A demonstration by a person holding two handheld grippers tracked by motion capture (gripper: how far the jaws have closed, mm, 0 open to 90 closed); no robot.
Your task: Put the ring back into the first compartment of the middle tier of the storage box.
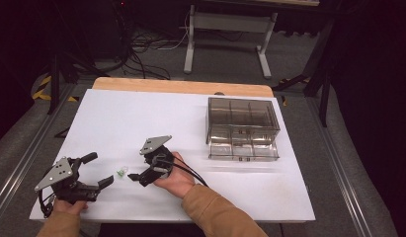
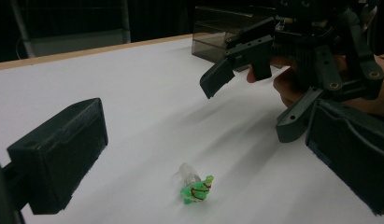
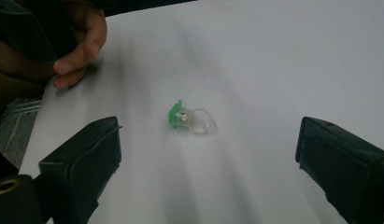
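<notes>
Two grippers, left gripper [image 1: 103, 170] and right gripper [image 1: 137, 177], stand with jaws apart, holding nothing. Between them on the table [image 1: 141, 118] lies the ring [image 1: 122, 172], just ahead of each. Nothing looks done yet; grasping it remains.

Looks like a lab or robotics test room: white work board [image 1: 190, 128] on a wooden table, with tangled black cables [image 1: 141, 54] on grey carpet behind it, a bare metal desk frame [image 1: 225, 34] beyond, dark surroundings.
</notes>
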